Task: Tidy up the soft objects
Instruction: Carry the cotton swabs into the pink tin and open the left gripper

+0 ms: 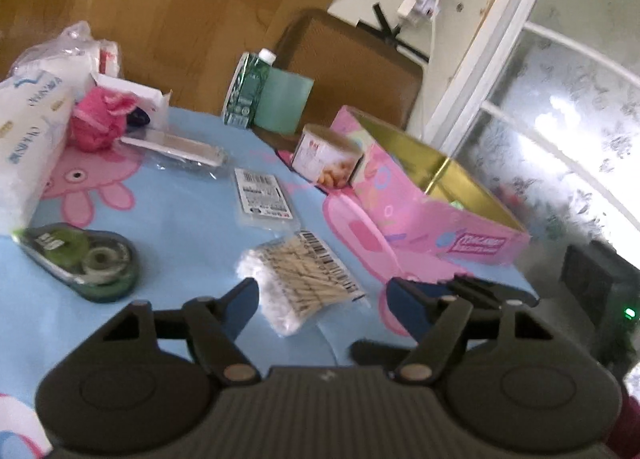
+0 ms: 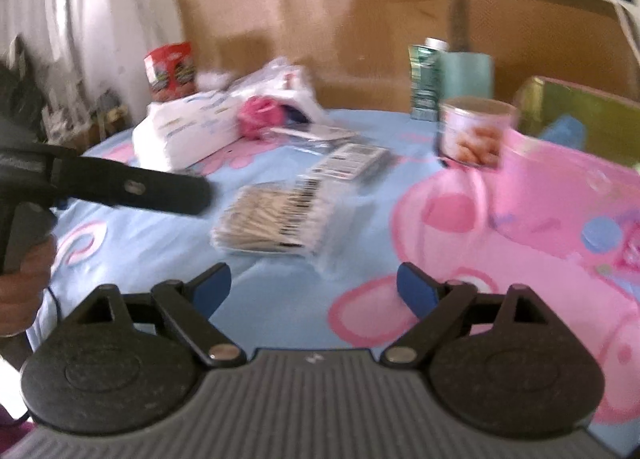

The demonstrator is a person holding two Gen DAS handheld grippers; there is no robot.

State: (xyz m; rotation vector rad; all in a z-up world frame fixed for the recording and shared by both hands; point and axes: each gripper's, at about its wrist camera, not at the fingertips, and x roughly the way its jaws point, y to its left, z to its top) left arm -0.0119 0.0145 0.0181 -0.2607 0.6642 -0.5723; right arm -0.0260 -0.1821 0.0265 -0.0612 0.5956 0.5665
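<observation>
A clear packet of cotton swabs (image 1: 296, 283) (image 2: 272, 219) lies on the blue cartoon tablecloth (image 1: 180, 227). My left gripper (image 1: 324, 303) straddles its near end. The left pad is close to the white tips, a gap shows at the right pad, and the jaws stand open. In the right wrist view the left gripper's black finger (image 2: 160, 191) reaches in from the left toward the packet. My right gripper (image 2: 316, 287) hangs open and empty just short of the packet. A pink puff (image 1: 100, 119) (image 2: 260, 115) sits by a tissue pack (image 1: 28, 139) (image 2: 184, 131). A pink box (image 1: 432, 215) (image 2: 560, 179) stands open at right.
A round can (image 1: 328, 163) (image 2: 472, 131) stands against the pink box. A green tape dispenser (image 1: 80, 259), a labelled packet (image 1: 264, 195), a green carton (image 1: 244, 91) and a plastic bag (image 1: 68, 47) also lie on the table. A brown chair back (image 1: 352, 67) is behind it.
</observation>
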